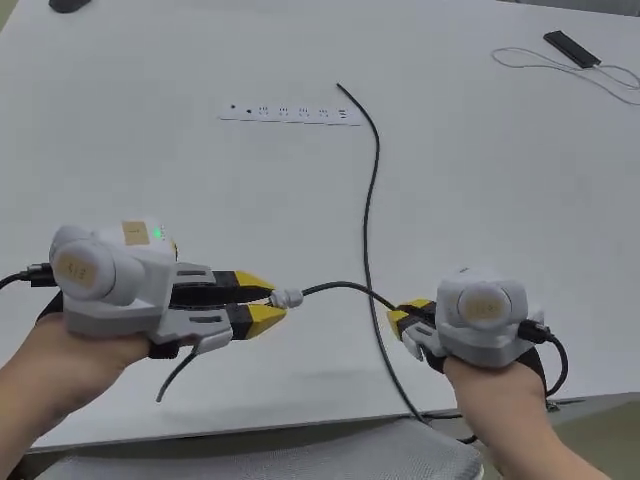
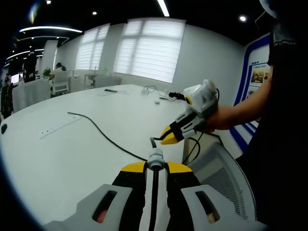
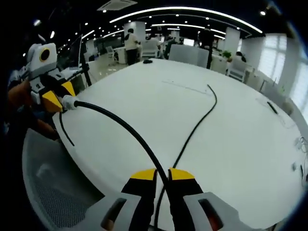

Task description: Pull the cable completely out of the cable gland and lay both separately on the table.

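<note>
At the lower left of the head view, the left gripper [image 1: 265, 300] is clenched on the little grey cable gland [image 1: 286, 298]. The gland sticks out just past its yellow tips. The black cable [image 1: 340, 287] comes out of the gland and runs in a low bend to the lower right. There the right gripper [image 1: 398, 320] pinches it tight. The cable is still in the gland, and both are held up over the white table [image 1: 500, 200]. A long black wire [image 1: 368, 200] lies down the middle of the table. A white power strip [image 1: 290, 112] lies near the top.
</note>
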